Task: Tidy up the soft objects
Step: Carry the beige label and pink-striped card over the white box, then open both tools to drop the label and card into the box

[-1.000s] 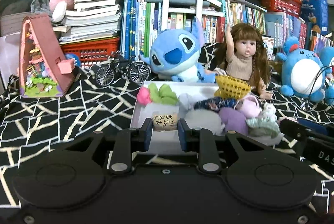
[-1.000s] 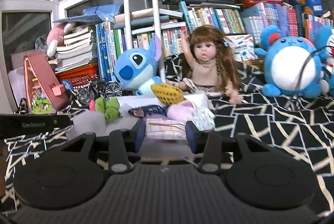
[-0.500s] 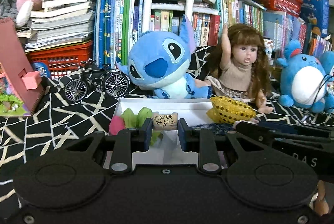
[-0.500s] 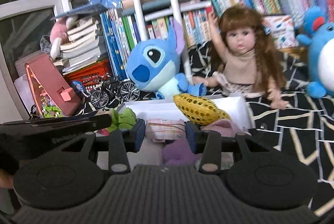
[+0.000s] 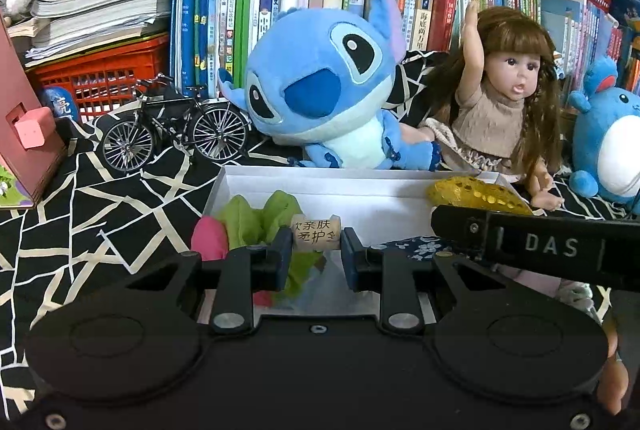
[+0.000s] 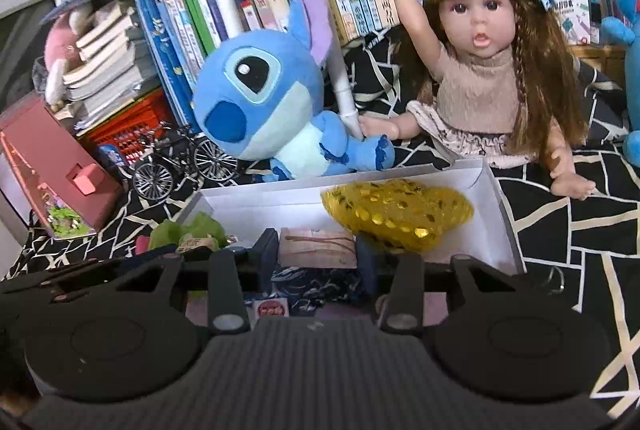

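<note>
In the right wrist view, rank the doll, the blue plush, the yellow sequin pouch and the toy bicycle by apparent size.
1. doll
2. blue plush, close behind it
3. yellow sequin pouch, nearer the camera, so flattered
4. toy bicycle

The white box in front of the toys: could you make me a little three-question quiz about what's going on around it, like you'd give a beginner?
1. True or false: the left gripper is shut on a small beige roll with printed characters.
2. Which item lies at the right end of the white box? A) the model bicycle B) the yellow sequinned pouch C) the doll
3. Fill in: the right gripper holds a pale folded ____ bundle above the box.

Key: 1 true. 2 B. 3 cloth; it appears to be fabric, though what exactly cannot be told.
</note>
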Demonstrator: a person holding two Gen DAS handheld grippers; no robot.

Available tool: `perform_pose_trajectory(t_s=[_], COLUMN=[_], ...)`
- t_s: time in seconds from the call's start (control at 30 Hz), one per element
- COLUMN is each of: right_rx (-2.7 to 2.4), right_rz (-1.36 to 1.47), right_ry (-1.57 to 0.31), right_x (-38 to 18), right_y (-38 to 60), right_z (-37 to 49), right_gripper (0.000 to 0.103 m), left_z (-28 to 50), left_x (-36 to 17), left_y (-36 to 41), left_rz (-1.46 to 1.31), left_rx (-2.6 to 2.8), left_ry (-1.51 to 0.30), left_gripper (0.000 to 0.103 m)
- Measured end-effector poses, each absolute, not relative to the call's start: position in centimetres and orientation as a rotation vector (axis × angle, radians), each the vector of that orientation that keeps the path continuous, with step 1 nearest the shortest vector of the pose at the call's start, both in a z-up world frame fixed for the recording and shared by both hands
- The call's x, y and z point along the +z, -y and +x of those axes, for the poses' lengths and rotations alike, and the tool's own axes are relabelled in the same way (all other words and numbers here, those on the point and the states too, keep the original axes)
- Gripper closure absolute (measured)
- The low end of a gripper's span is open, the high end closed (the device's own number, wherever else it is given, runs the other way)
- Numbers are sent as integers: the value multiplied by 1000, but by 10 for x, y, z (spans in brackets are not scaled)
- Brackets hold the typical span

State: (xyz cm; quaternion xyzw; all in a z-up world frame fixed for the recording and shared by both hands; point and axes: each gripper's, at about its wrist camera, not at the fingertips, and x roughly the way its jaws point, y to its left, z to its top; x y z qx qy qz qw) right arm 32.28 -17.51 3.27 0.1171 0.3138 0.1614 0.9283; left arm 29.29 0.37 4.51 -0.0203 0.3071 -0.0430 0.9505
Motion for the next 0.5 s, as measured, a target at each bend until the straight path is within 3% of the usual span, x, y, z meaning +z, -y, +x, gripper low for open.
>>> perform_pose_trajectory(t_s=[0.5], right_rx=[317], right_rz=[256], right_ry=[-676], right_x=[19], right_y=[173], right_z=[335], right_gripper=[52], left_z=[304], left_x=[32], left_y=[-2], left_rz=[-34], left_rx=[-78], left_ry=[-649], left_gripper=[77])
